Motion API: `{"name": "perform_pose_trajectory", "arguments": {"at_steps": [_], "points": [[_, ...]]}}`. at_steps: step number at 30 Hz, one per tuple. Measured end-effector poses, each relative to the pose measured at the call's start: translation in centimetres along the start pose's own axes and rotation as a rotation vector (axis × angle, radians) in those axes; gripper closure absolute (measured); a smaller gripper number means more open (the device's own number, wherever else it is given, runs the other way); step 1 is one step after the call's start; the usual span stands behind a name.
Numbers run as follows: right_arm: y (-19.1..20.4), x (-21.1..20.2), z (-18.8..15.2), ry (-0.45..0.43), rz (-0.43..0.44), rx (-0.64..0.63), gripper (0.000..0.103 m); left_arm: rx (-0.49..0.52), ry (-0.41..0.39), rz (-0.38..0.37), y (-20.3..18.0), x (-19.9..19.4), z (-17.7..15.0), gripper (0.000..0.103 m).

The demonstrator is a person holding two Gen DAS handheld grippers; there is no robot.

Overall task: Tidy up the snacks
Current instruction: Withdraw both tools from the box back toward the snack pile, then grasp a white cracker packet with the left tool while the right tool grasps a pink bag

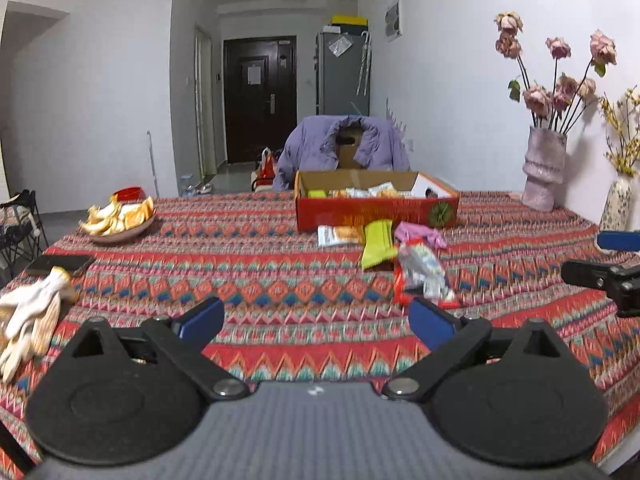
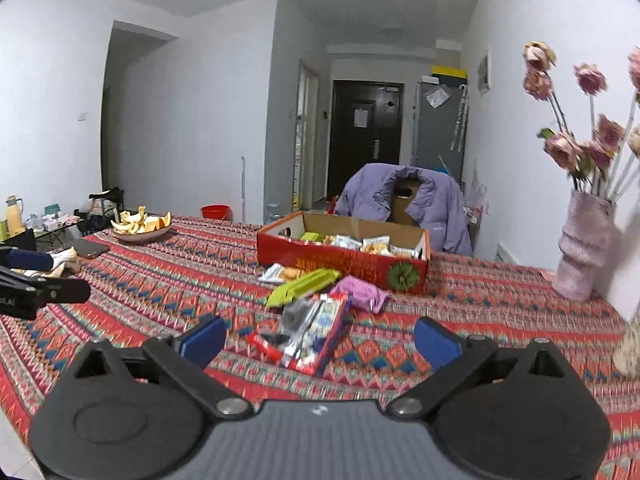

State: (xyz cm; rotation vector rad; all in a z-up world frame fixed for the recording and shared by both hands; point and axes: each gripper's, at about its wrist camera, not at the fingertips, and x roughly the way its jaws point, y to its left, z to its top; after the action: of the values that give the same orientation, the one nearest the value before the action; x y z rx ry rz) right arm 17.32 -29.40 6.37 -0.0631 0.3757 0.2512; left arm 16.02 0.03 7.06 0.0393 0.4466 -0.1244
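A red cardboard box (image 1: 376, 210) (image 2: 340, 264) holding several snack packs stands on the patterned table. In front of it lie a white-orange pack (image 1: 340, 235) (image 2: 280, 273), a green pack (image 1: 377, 243) (image 2: 304, 286), a pink pack (image 1: 420, 234) (image 2: 360, 292) and a clear red-edged bag (image 1: 420, 272) (image 2: 308, 332). My left gripper (image 1: 316, 320) is open and empty, above the table short of the snacks. My right gripper (image 2: 318, 340) is open and empty, with the red-edged bag just ahead between its fingers; it also shows at the right edge of the left wrist view (image 1: 608, 264).
A plate of orange peels (image 1: 120, 218) (image 2: 142, 224), a dark phone (image 1: 60, 265) (image 2: 86, 248) and white gloves (image 1: 32, 316) lie at the left. A pink vase of dried roses (image 1: 544, 168) (image 2: 582, 248) and a patterned vase (image 1: 618, 204) stand by the right wall. A chair with a purple jacket (image 1: 344, 148) stands behind the box.
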Motion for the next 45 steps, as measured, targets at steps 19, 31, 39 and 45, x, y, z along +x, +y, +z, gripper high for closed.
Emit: {"name": "perform_pose_trajectory", "arguments": {"at_steps": [19, 31, 39, 45], "points": [[0.1, 1.1, -3.1, 0.109, -0.022, 0.034, 0.002, -0.021, 0.072, 0.021, 0.4, 1.4, -1.2, 0.002], [-1.6, 4.8, -1.4, 0.167, 0.002, 0.046, 0.002, -0.022, 0.125, -0.013, 0.2, 5.3, 0.8, 0.002], [-4.1, 8.4, 0.0, 0.178, -0.006, 0.100, 0.002, -0.007, 0.154, -0.058, -0.9, 9.4, 2.6, 0.002], [-5.8, 12.2, 1.7, 0.204, -0.001, 0.060, 0.002, -0.011, 0.191, -0.159, -1.7, 13.5, 5.0, 0.002]]}}
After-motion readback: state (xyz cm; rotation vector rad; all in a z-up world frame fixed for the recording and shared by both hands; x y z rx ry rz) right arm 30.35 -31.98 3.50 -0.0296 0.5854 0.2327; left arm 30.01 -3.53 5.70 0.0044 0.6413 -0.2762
